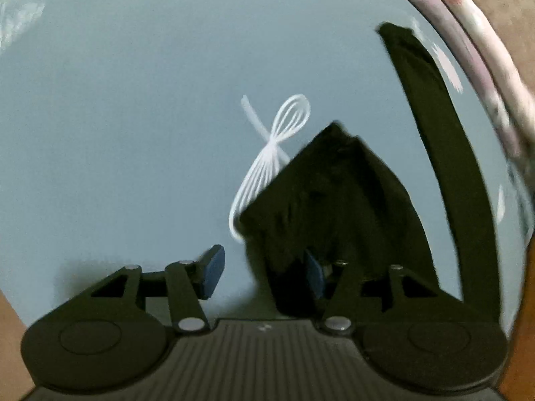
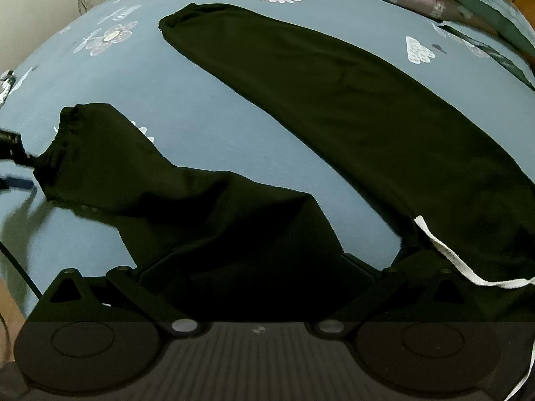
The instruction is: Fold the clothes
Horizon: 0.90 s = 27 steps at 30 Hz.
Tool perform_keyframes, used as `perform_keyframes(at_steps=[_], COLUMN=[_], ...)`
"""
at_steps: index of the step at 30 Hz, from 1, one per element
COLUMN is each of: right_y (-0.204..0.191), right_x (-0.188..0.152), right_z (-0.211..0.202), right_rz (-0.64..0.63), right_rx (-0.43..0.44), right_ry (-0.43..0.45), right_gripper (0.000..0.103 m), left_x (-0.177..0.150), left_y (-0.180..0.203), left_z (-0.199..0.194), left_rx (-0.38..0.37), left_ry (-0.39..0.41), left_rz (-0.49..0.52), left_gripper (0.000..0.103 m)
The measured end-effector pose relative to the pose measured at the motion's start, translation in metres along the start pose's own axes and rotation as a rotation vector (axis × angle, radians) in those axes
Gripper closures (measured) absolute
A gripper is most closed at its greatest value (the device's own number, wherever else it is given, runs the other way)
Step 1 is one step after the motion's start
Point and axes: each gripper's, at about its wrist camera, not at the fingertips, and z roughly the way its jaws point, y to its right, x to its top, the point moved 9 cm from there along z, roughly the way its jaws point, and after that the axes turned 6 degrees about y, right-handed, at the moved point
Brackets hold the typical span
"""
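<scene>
While black trousers (image 2: 351, 110) lie spread on the blue flowered bed sheet (image 2: 217, 123), left hand-held gripper (image 1: 264, 275) is released, jaws wide; cuff fabric drapes over its right pad. Right hand-held gripper (image 2: 257, 277): fingers buried under trouser fabric, state cannot be determined. White drawstring (image 2: 448, 257) trails at the right.

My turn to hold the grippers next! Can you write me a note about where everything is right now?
Left gripper: open, jaws apart around the cuff of one leg of the black pants; not pinched yet.
Right gripper: fingertips hidden under the pants, so its grip cannot be told.
Pants: spread on the blue sheet. One leg lies flat and straight; the other leg is bunched, with its cuff at the left gripper. The white drawstring trails loose by the waist.
Done: no fold visible yet.
Left: bring one leg over the other, then fold the pants up.
</scene>
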Motion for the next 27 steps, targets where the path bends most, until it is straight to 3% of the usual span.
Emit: perform_keyframes(at_steps=[6, 10, 12, 13, 15, 16, 27], right_y=[-0.003, -0.008, -0.011, -0.012, -0.014, -0.015, -0.013], right_x=[-0.001, 0.001, 0.002, 0.003, 0.004, 0.004, 0.003], right_z=[0.002, 0.004, 0.005, 0.006, 0.006, 0.005, 0.002], right_rz=[-0.005, -0.003, -0.005, -0.005, -0.008, -0.01, -0.027], right_rx=[0.005, 0.017, 0.022, 0.024, 0.026, 0.027, 0.024], right_ry=[-0.009, -0.003, 0.004, 0.006, 0.01, 0.012, 0.0], right_gripper=[0.0, 0.0, 0.0, 0.0, 0.0, 0.0, 0.0], left_x=[0.005, 0.007, 0.005, 0.004, 0.006, 0.007, 0.054], left_y=[0.012, 0.019, 0.021, 0.022, 0.018, 0.015, 0.014], left_z=[0.011, 0.017, 0.015, 0.014, 0.012, 0.011, -0.054], left_rx=[-0.077, -0.126, -0.12, -0.116, -0.089, -0.075, -0.009], left_ry=[0.068, 0.11, 0.125, 0.132, 0.123, 0.118, 0.177], left_rz=[0.003, -0.001, 0.031, 0.049, 0.066, 0.074, 0.189], left_gripper=[0.051, 0.042, 0.042, 0.046, 0.073, 0.093, 0.095])
